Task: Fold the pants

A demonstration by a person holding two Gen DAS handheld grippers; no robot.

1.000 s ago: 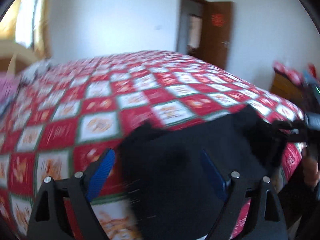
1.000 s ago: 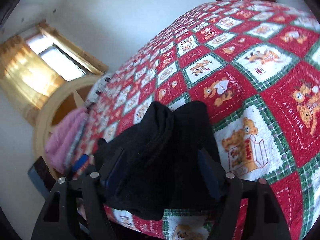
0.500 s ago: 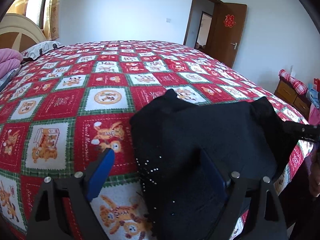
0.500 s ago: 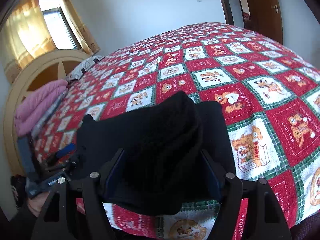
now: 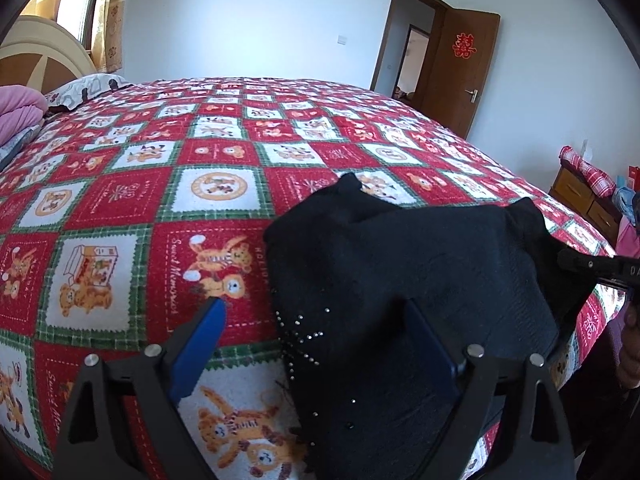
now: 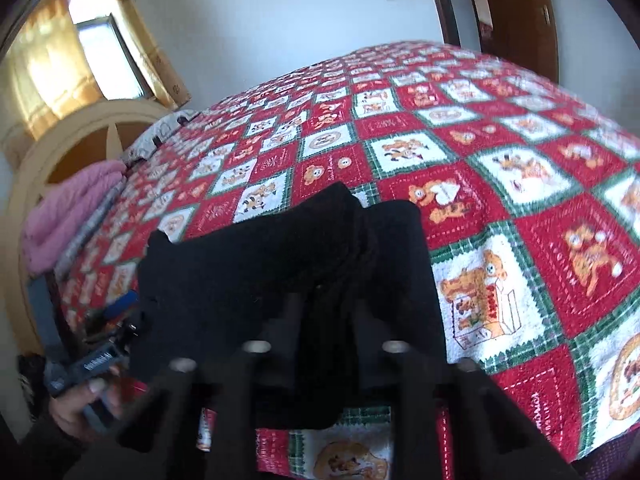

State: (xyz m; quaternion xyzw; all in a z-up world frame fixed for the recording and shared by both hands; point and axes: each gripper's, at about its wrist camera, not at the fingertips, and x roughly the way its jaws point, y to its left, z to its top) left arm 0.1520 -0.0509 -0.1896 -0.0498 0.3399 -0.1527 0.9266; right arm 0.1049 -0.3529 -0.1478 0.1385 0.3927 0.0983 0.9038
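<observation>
A: Right tool [image 6: 326, 312]?
B: Jaws closing, a fold of the black pants [image 6: 280, 272] bunched between them at the bed's near edge.
A: Left tool [image 5: 316, 332]?
B: Jaws wide apart, gripping nothing; one blue finger over the quilt [image 5: 120, 208], the other over the pants' studded edge.
A: Farther out?
B: Pants spread flat across the quilt; pink bedding [image 5: 18, 112] by the headboard.

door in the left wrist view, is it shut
No, the brown door stands swung open beside its dark doorway, behind the quilted bed.
</observation>
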